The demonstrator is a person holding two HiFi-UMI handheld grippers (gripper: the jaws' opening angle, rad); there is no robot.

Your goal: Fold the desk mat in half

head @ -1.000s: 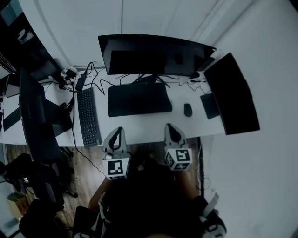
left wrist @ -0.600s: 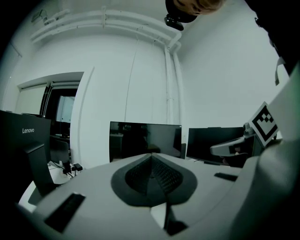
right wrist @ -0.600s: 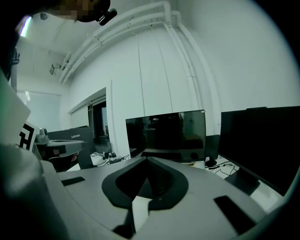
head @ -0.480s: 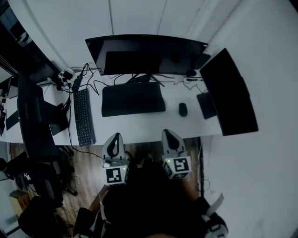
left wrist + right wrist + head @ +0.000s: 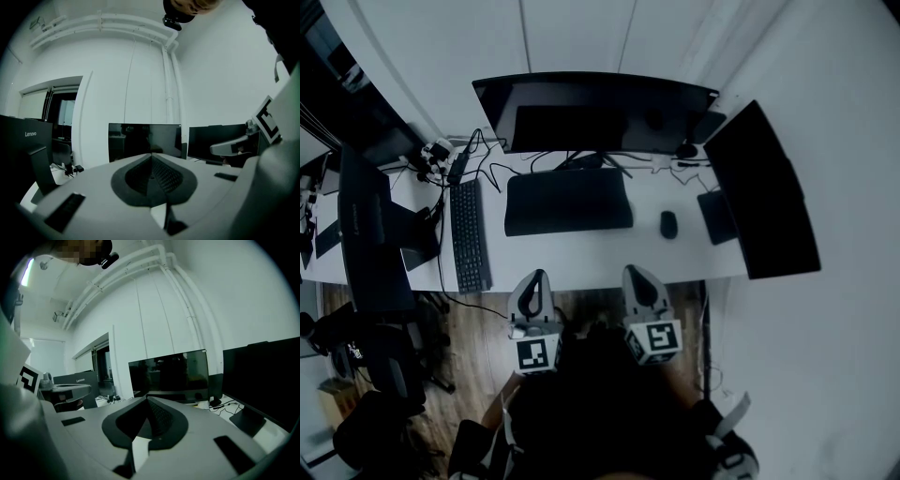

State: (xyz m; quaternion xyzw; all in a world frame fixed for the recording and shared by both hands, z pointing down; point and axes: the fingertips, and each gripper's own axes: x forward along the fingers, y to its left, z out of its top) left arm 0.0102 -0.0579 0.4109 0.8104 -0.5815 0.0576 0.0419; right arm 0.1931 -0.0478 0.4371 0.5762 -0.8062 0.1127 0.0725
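Desk mat (image 5: 569,201) lies flat and unfolded on the white desk (image 5: 581,264), well ahead of both my grippers, and neither one touches it.

Nearest to me, I hold the two grippers side by side in front of my body, above the wooden floor (image 5: 483,330). The left gripper (image 5: 534,276) has its jaws pressed together with nothing between them, and its marker cube (image 5: 532,354) faces up at me. The right gripper (image 5: 636,271) is likewise closed and empty, and its marker cube (image 5: 659,339) is tilted slightly. From the head view, both sets of tips show just at the desk's near edge. The two point roughly level towards the monitors.

Beyond that edge comes a bare strip of desk, then the mat, a dark rectangle with its long side running across in front of me. A black keyboard (image 5: 470,236) lies to the left of it, turned so its length runs away from me, apart from the mat. A black mouse (image 5: 668,223) sits just right of the mat. A small dark slab (image 5: 718,216) lies further right, and I cannot tell what it is.

Behind the mat stands a wide central monitor (image 5: 595,111) with a dark screen, and loose cables (image 5: 502,169) trail at its foot. A second monitor (image 5: 761,192) angles in on the right and a third monitor (image 5: 366,234) on the left. A white wall (image 5: 572,37) closes the scene.
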